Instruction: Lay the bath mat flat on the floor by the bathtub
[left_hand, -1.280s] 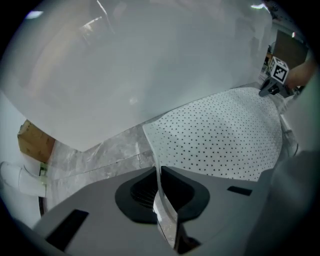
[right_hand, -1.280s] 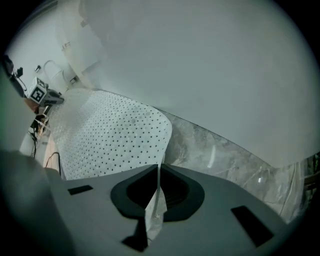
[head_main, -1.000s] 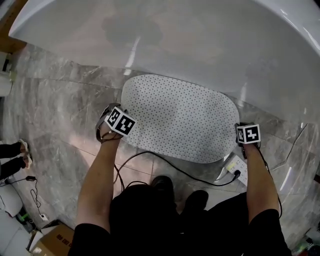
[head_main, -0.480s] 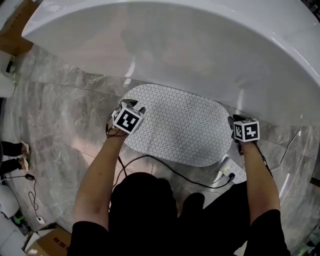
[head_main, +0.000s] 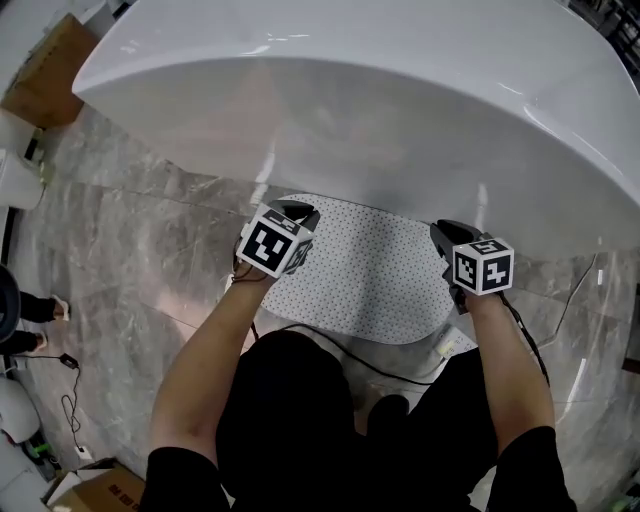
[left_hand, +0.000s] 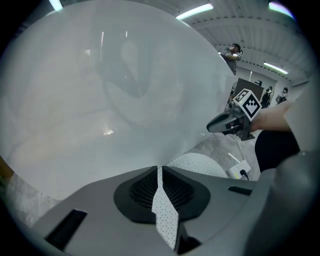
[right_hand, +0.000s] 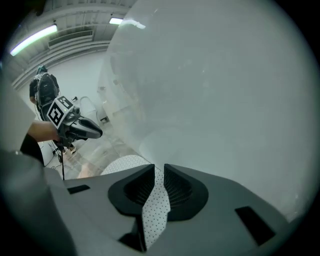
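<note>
The white dotted bath mat (head_main: 370, 275) lies on the marble floor against the white bathtub (head_main: 400, 100), with its far corners lifted. My left gripper (head_main: 296, 213) is at the mat's far left corner. In the left gripper view a strip of mat (left_hand: 165, 215) runs between the jaws of that gripper (left_hand: 160, 172), which are closing and pinch it. My right gripper (head_main: 447, 233) is at the far right corner. Its jaws (right_hand: 157, 172) are closing too, with a fold of mat (right_hand: 154, 210) pressed between the pads.
A white power strip (head_main: 455, 345) with a black cable (head_main: 340, 355) lies on the floor at the mat's near right corner. Cardboard boxes stand at the upper left (head_main: 45, 85) and lower left (head_main: 90, 490). Another person's feet (head_main: 35, 320) show at the left edge.
Both grippers have moved from the mat's side edges toward the tub and risen. The mat's far corners have come up off the floor with them.
</note>
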